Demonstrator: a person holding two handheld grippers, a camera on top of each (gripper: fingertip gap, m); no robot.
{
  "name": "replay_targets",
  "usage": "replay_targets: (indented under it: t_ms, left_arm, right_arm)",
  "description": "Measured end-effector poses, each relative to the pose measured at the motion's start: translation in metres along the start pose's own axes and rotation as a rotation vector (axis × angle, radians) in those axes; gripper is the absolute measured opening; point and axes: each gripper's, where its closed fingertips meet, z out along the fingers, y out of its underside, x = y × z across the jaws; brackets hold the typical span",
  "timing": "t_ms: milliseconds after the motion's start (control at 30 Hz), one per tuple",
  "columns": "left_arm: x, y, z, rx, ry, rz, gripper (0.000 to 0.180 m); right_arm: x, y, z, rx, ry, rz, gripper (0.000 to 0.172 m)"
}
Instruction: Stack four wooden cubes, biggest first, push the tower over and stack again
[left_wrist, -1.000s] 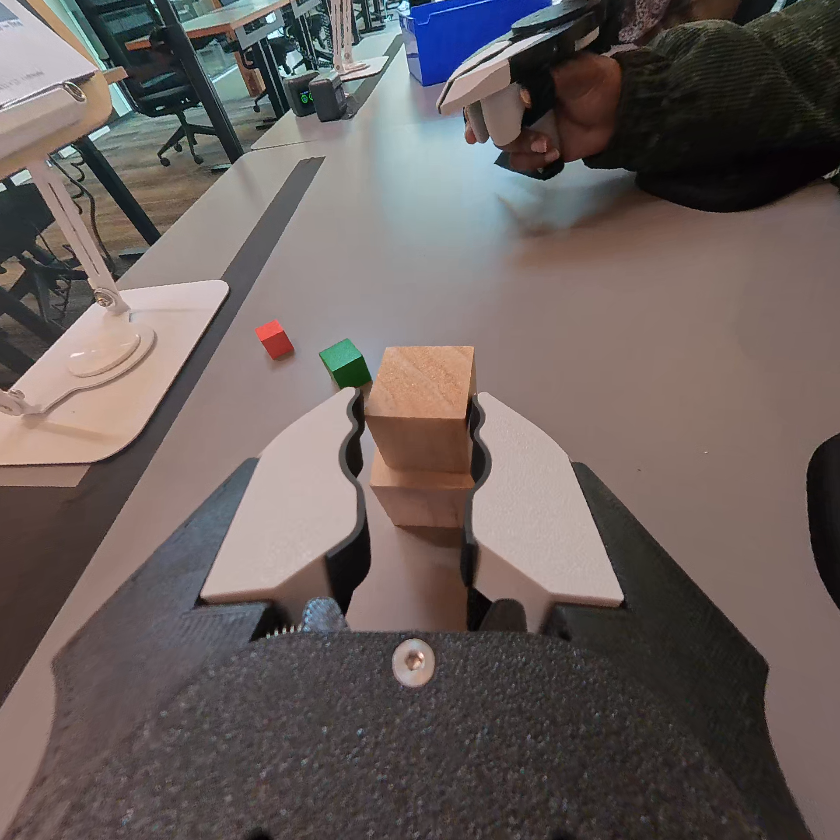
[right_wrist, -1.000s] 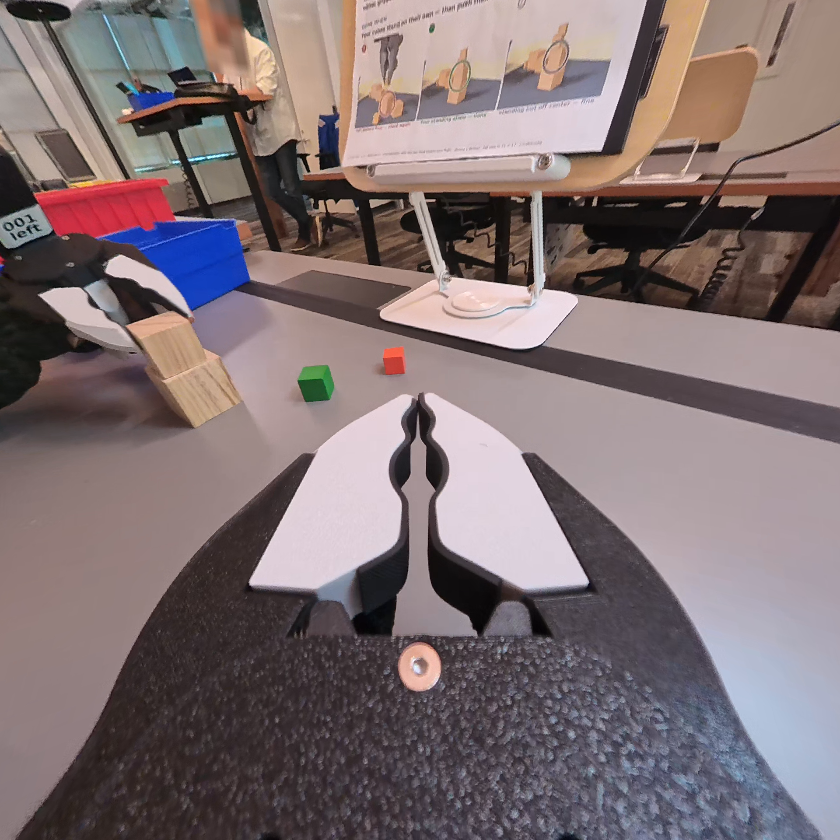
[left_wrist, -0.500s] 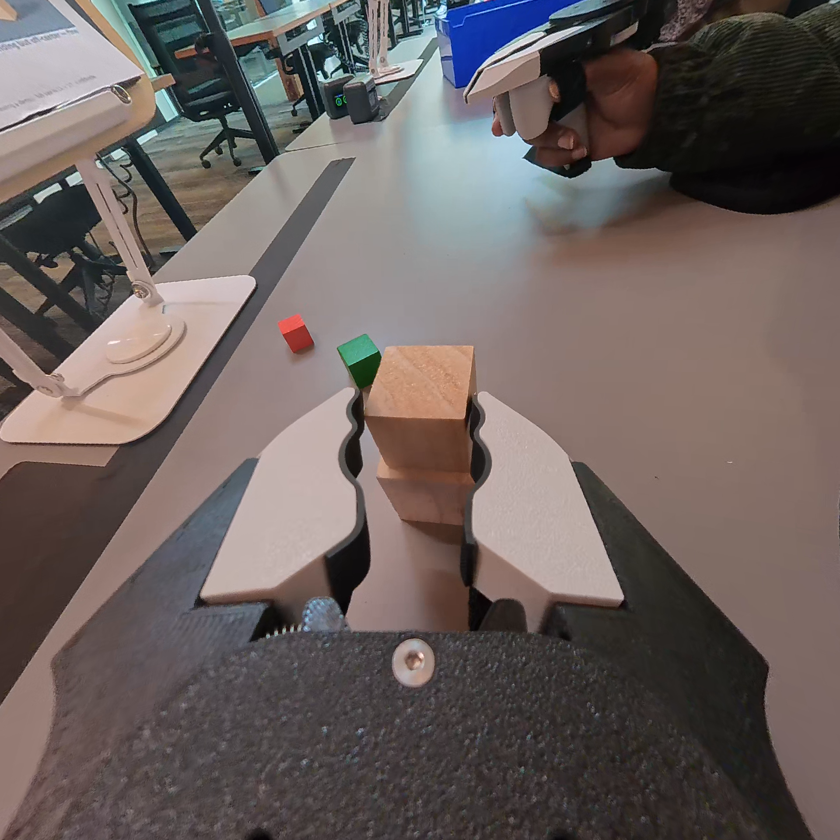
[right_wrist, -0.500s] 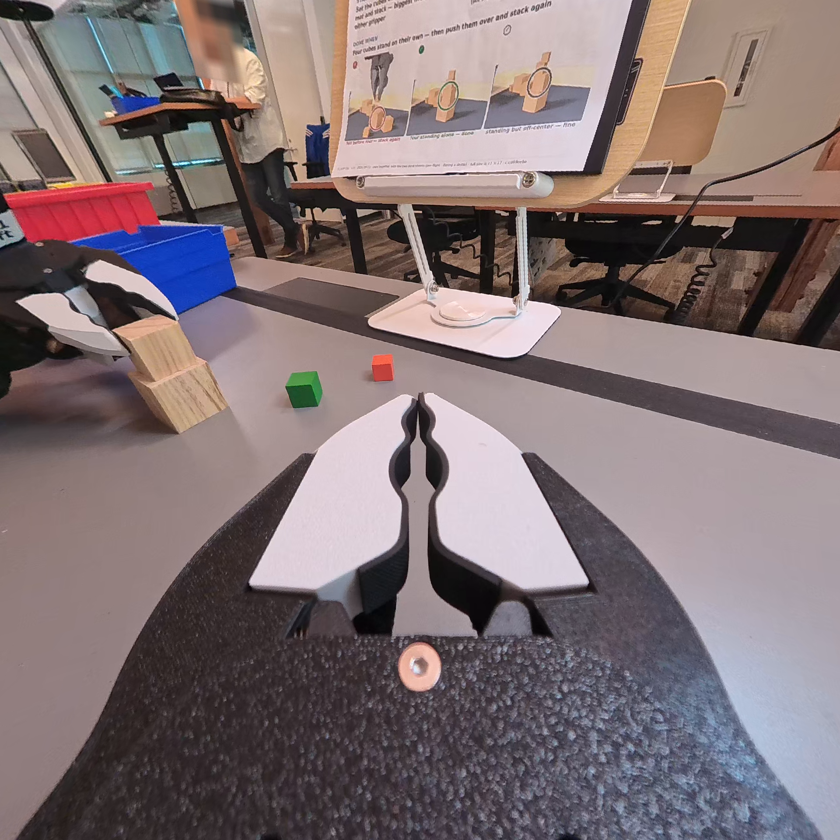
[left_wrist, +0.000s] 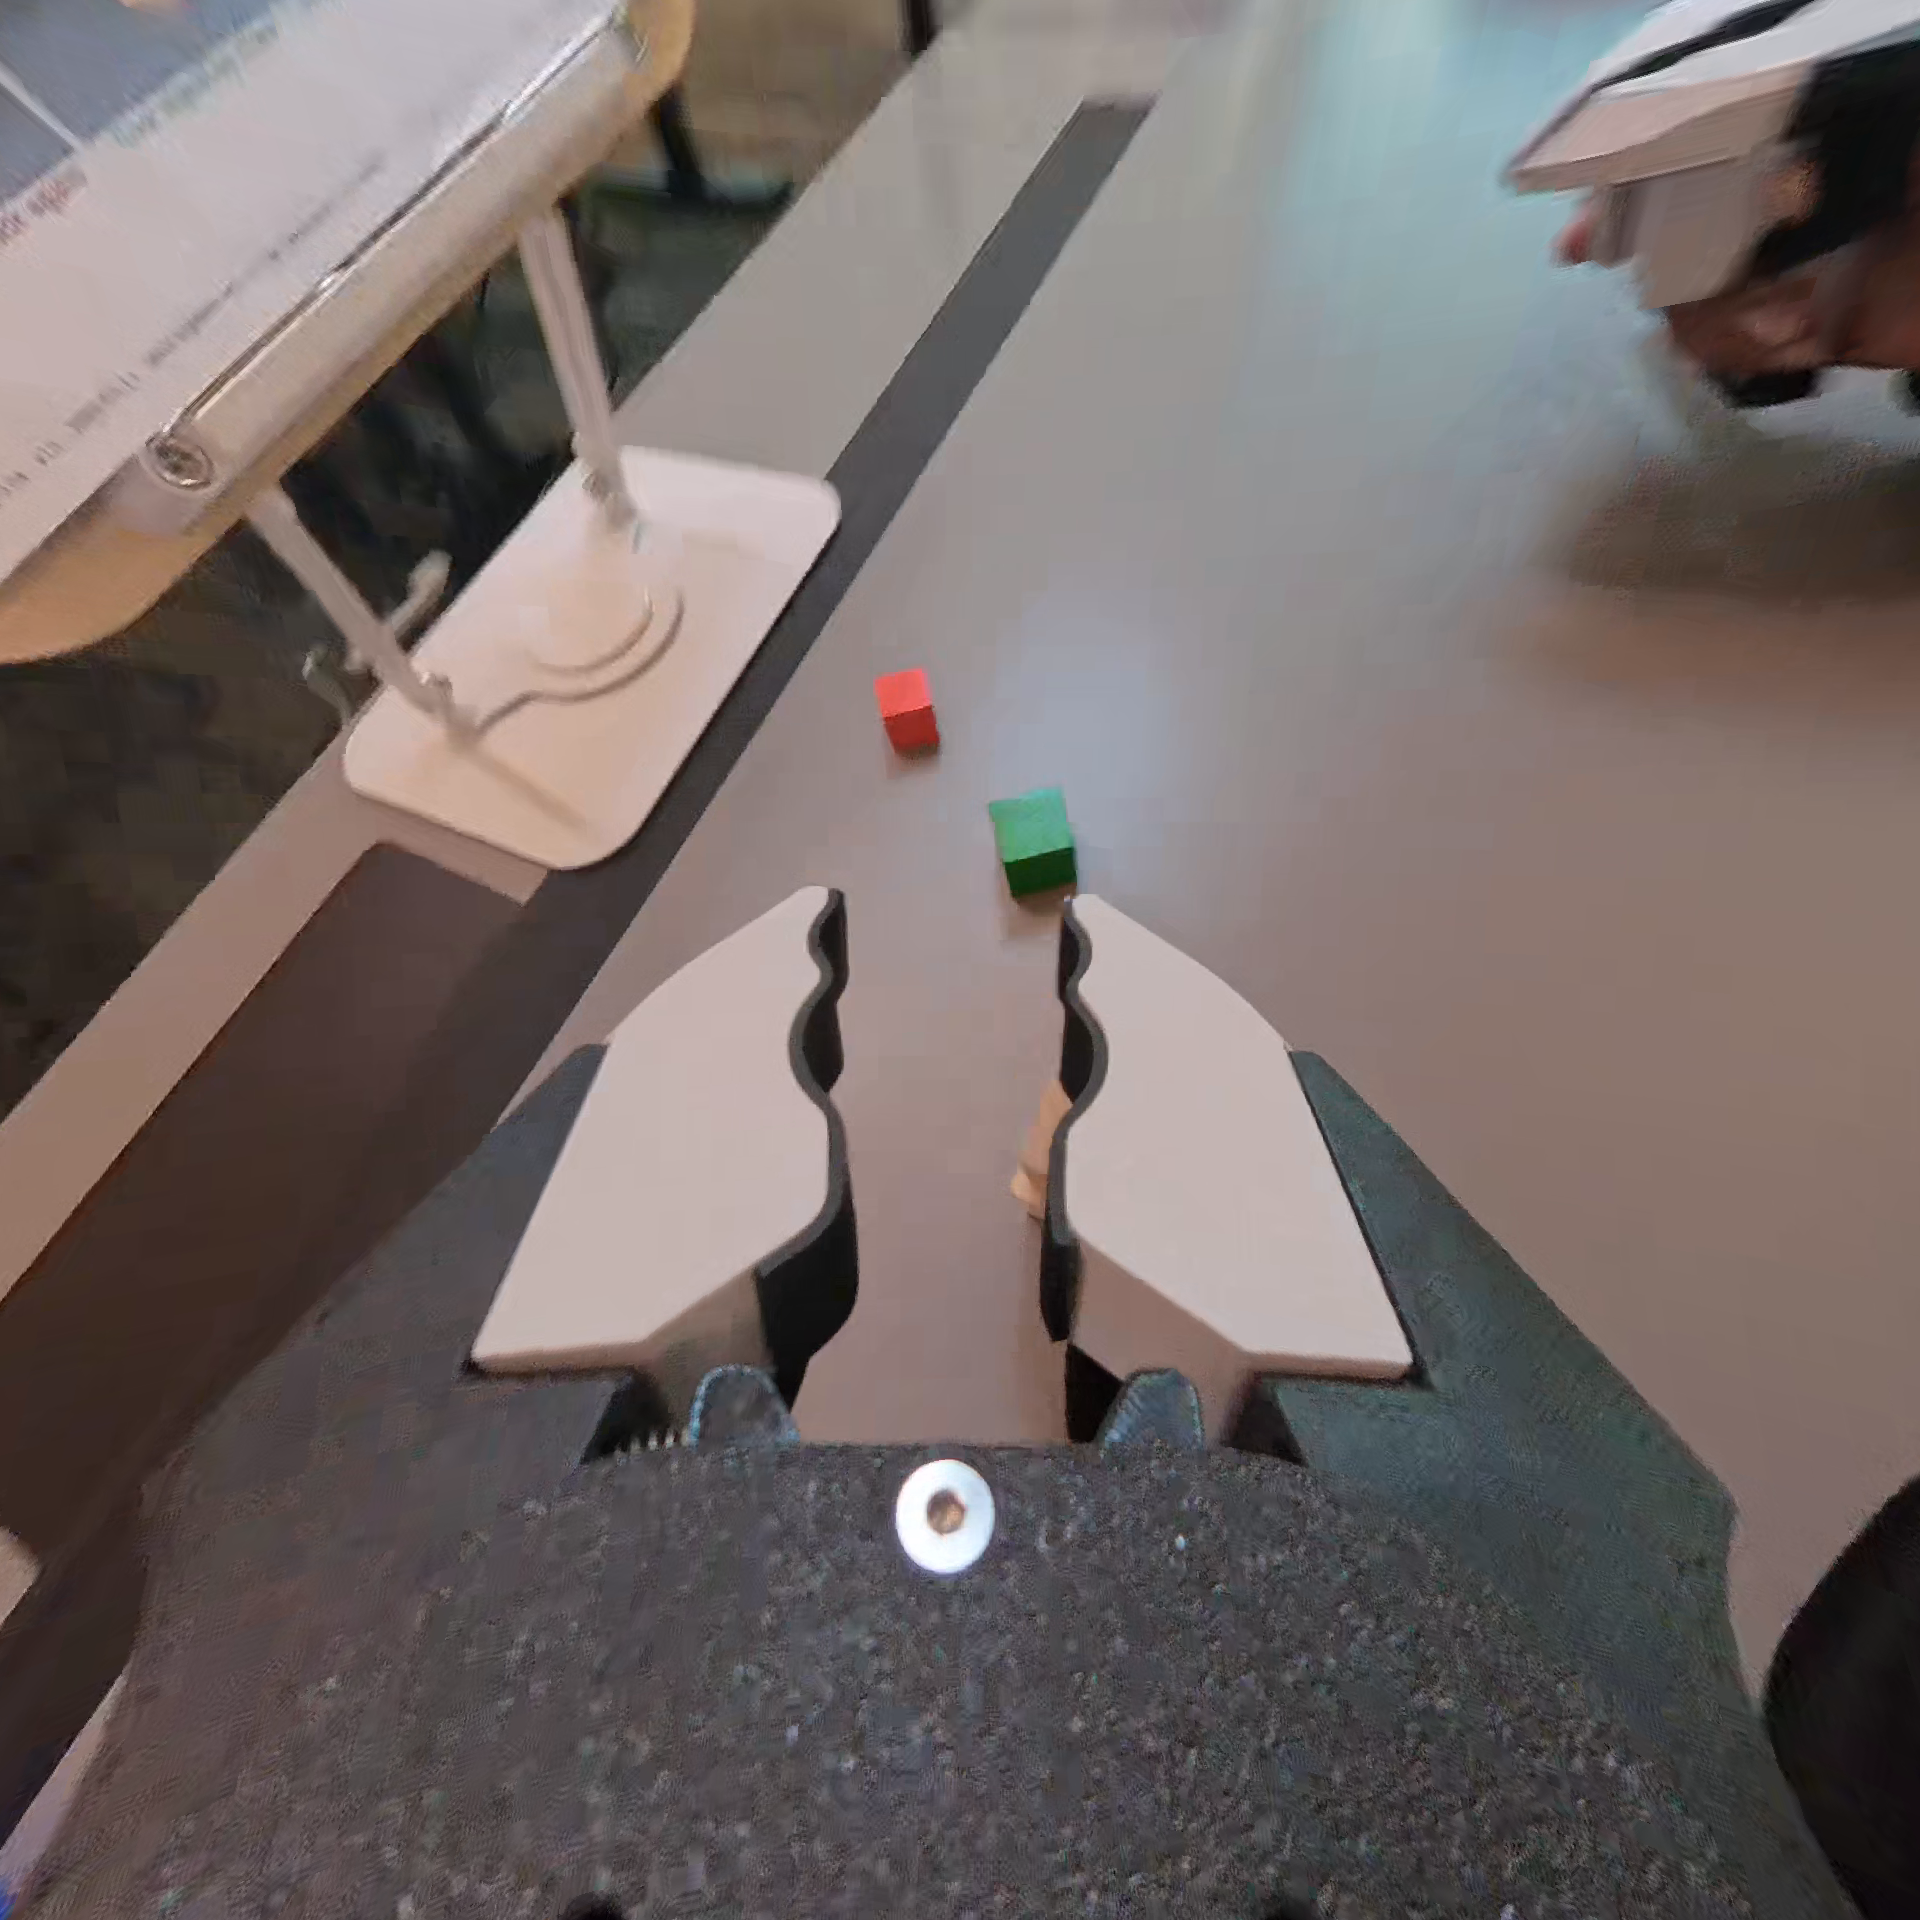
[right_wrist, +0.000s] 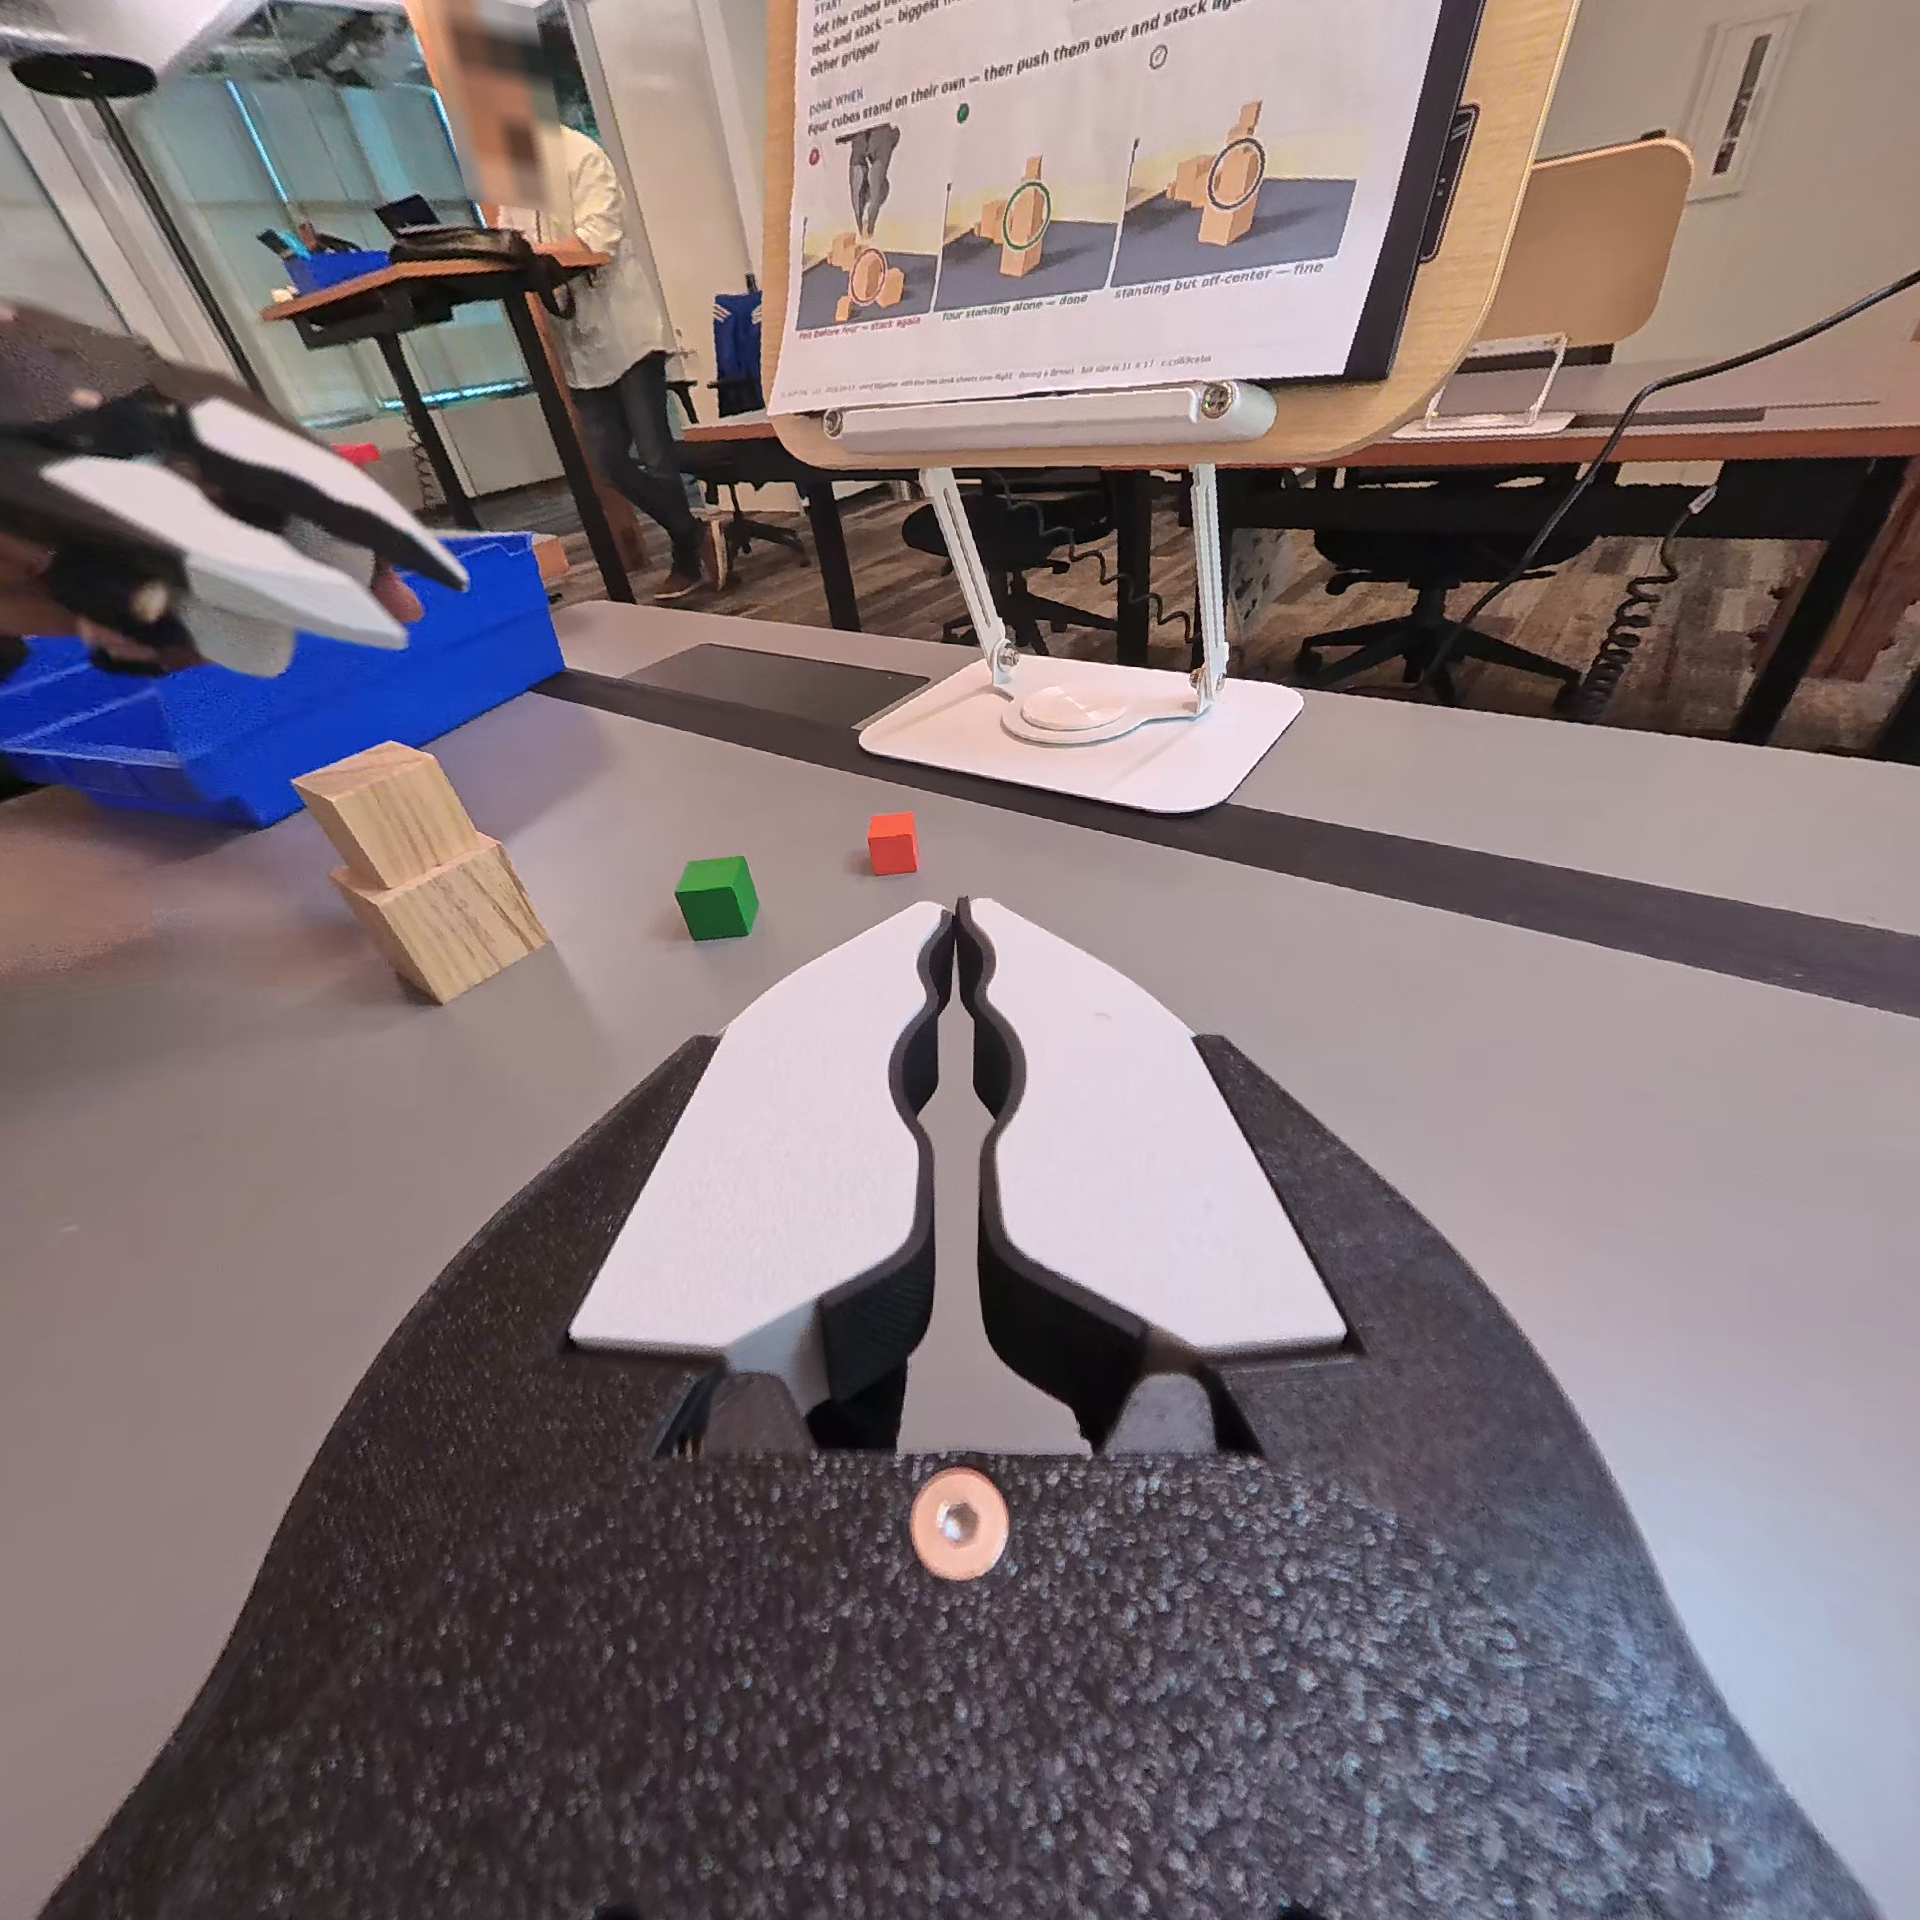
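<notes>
Left gripper has let go of the top wood cube and risen, jaws spread, holding nothing; green cube sits just ahead of its right fingertip, red cube farther on. Right gripper is pressed together, bare. Best to retreat straight up, clear of the offset stack. From the left wrist, only a wood sliver shows; motion blur.

We count two wooden cubes, one green cube, one red cube, one blue bin, one document stand, two grippers.
</notes>
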Motion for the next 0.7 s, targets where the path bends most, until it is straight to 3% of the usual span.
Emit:
replay_targets:
  t_ms: [133, 367, 567, 700]
  left_arm:
    - [0.007, -0.021, 0.039, -0.243, 0.018, -0.047, 0.039]
    - [0.016, 0.021, 0.111, -0.67, 0.023, 0.026, 0.045]
    - [0.024, 0.05, 0.13, -0.865, 0.064, 0.033, 0.05]
    - [0.017, 0.059, 0.131, -0.936, 0.043, 0.128, 0.027]
  right_arm:
    - [-0.001, -0.006, -0.003, 0.014, -0.002, -0.002, 0.0]
    - [0.004, -0.029, -0.015, 0.082, 0.006, -0.015, 0.0]
    - [0.005, -0.037, -0.019, 0.096, -0.013, 0.013, 0.001]
    - [0.002, -0.037, -0.019, 0.092, -0.022, 0.003, 0.001]
